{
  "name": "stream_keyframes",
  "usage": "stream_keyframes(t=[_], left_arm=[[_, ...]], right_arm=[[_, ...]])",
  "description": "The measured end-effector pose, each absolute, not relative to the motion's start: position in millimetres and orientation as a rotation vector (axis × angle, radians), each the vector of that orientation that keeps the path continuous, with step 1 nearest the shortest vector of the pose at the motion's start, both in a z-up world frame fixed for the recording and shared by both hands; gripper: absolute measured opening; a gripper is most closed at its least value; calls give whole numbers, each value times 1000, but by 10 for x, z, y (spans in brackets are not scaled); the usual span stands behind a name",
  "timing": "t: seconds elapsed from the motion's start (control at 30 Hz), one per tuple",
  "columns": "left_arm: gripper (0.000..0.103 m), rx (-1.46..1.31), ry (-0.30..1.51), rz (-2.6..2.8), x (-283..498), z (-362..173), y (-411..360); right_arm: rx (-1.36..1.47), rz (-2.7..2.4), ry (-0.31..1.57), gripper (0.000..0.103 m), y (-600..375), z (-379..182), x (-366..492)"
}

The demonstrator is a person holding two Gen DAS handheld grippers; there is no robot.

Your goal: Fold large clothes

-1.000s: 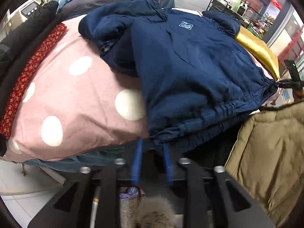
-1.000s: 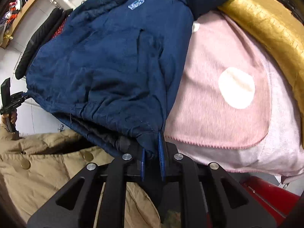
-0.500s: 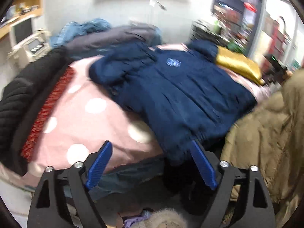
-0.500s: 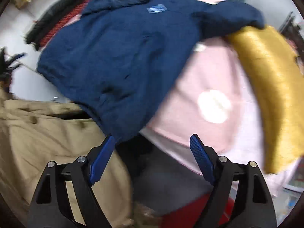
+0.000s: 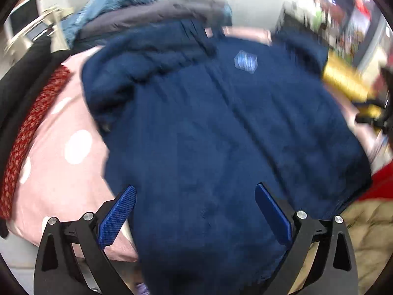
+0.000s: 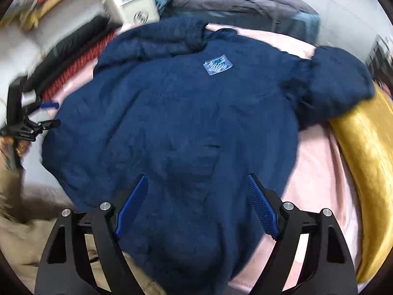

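A navy blue jacket (image 5: pixel 216 127) with a small light-blue chest patch lies spread on a pink polka-dot blanket (image 5: pixel 61 167); it also shows in the right wrist view (image 6: pixel 186 123). My left gripper (image 5: pixel 195 211) is open and empty, its blue pads wide apart over the jacket's lower hem. My right gripper (image 6: pixel 196 204) is open and empty over the hem too. The left gripper also shows in the right wrist view (image 6: pixel 49 114) at the jacket's left edge. Both views are motion-blurred.
A gold cushion (image 6: pixel 363 172) lies right of the jacket. A tan coat (image 5: pixel 368 241) hangs at the near right. Black and red-patterned clothes (image 5: pixel 27 113) lie along the left. Grey and light-blue garments (image 6: pixel 233 2) are piled behind. A white machine (image 6: pixel 130 2) stands at the back left.
Both grippers were shut on the jacket's hem one second ago. They opened, let go, and have moved up and forward over the jacket, which now lies flat.
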State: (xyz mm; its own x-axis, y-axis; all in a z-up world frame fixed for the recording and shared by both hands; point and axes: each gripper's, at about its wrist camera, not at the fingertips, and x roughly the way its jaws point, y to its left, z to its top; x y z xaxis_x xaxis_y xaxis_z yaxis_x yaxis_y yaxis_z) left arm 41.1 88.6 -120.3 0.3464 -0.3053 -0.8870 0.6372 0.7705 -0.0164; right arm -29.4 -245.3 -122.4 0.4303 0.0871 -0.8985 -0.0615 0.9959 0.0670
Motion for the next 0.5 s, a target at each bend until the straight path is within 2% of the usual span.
stream_keyframes(t=[0.13,0.2,0.33,0.5], left_arm=[[95,473,1183,-594,231,-1707,963],[96,471,1203,-598,134,-1841,1086],[98,466,1327,-546,74,-2156,1299],[98,475,1369,-520,123,-2199,1276]], right_arm=[[-181,14,1341,81,-2314,-1977,-433],[-234,10,1401,94,-2339,-2253,-612],[-225,-10,1324,96,-2335,-2265,-801],[-247,-27,1356,98,-2242,-2311,-653]])
